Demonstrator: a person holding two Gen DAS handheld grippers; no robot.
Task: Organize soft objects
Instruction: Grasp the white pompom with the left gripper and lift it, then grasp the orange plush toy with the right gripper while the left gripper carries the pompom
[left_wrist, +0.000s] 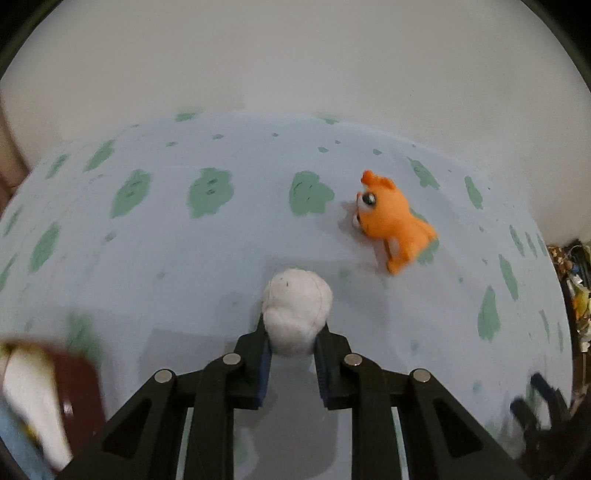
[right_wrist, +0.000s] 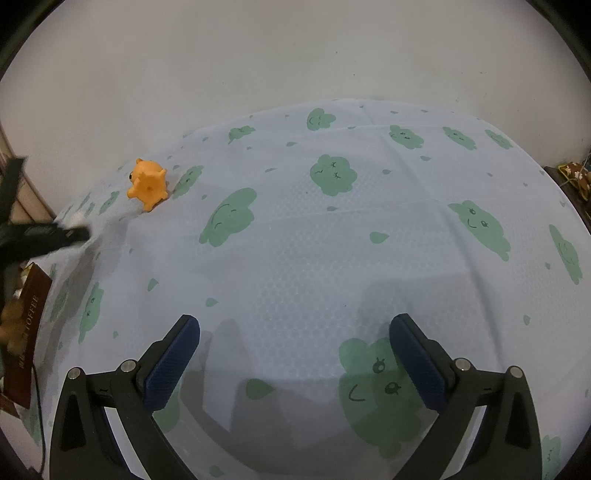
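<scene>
My left gripper (left_wrist: 293, 334) is shut on a soft white ball (left_wrist: 297, 308) and holds it just over the pale blue sheet (left_wrist: 184, 266) with green cloud prints. An orange toy animal (left_wrist: 393, 218) lies on the sheet ahead and to the right of the ball. In the right wrist view the same orange toy (right_wrist: 148, 185) lies far left, and the left gripper (right_wrist: 74, 230) shows blurred at the left edge with a bit of the white ball (right_wrist: 77, 218). My right gripper (right_wrist: 295, 325) is open and empty above the sheet (right_wrist: 314, 258).
A dark red box with white contents (left_wrist: 55, 398) sits at the lower left; in the right wrist view it (right_wrist: 29, 332) reads TOFFEE, with a brown plush thing (right_wrist: 11, 325) by it. A white wall (right_wrist: 258, 55) rises behind. Clutter (left_wrist: 576, 295) lies at the right edge.
</scene>
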